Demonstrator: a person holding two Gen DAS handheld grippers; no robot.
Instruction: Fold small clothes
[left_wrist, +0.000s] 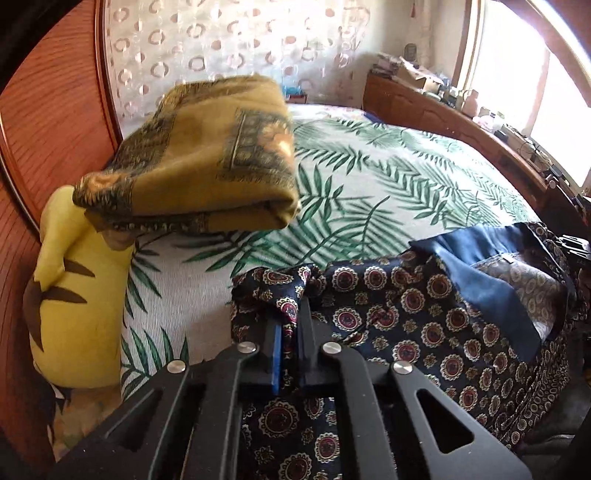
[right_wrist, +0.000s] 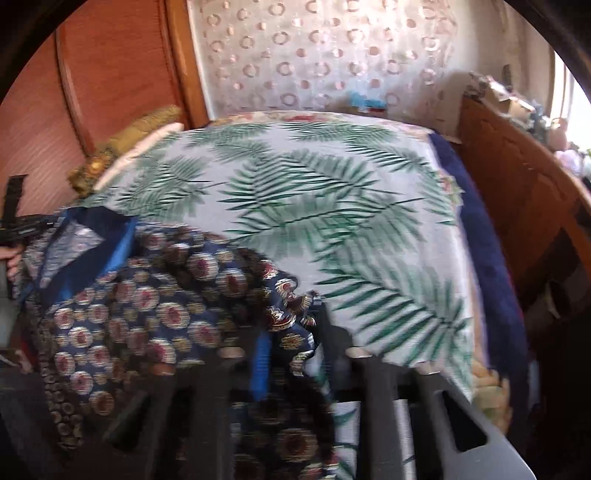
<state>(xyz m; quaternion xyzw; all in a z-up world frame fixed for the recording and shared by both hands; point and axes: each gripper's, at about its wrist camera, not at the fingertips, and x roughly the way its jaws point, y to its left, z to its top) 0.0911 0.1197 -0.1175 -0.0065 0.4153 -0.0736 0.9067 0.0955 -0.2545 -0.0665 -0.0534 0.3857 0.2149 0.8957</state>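
While the navy medallion-print garment (left_wrist: 424, 314) is lying on the bed (left_wrist: 369, 177), the left gripper (left_wrist: 290, 314) and right gripper (right_wrist: 291, 328) are each pinching its edge.

I see the navy medallion-print garment (left_wrist: 424, 317) (right_wrist: 155, 295) rumpled on the bed at my five o'clock, blue lining turned up, its near corners bunched.

A bed (left_wrist: 388, 177) is covered by a white spread printed with green palm fronds. A navy garment with red and gold medallions (left_wrist: 424, 317) is spread over its near edge, its plain blue lining turned up. A folded mustard-yellow patterned cloth (left_wrist: 207, 162) is seen at the far left, by the wooden headboard (left_wrist: 55, 110). A yellow cushion with brown marks (left_wrist: 74, 295) is propped at the bed's left side.
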